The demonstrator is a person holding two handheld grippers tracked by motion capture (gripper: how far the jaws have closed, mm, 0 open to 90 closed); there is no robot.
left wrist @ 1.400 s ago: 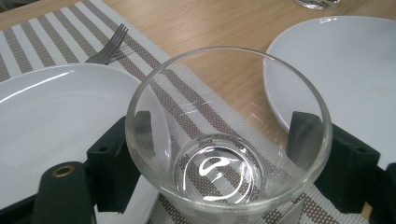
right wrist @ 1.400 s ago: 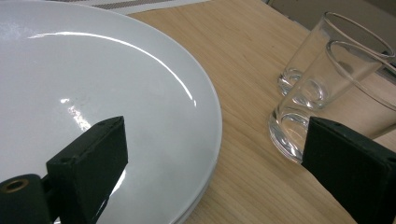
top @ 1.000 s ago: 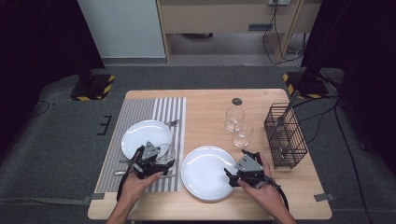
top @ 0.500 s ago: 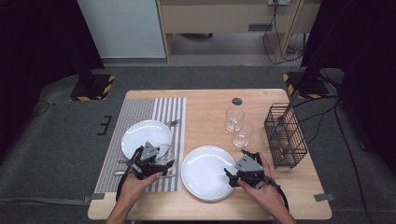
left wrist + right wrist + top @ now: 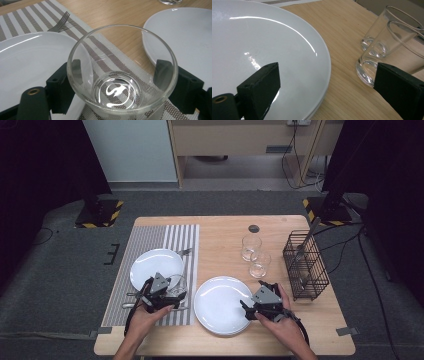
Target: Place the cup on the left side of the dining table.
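Both forearms enter from six o'clock; left gripper point(image 5: 172, 296) jaws spread wide, right gripper point(image 5: 246, 309) jaws agape.

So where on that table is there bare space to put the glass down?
Bare wood lies behind the right plate, between the striped mat and the two glasses. The far mat is free too. It is crowded around the left gripper, where the held glass sits between both plates.

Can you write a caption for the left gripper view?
Left tool grips a clear glass on a striped mat.
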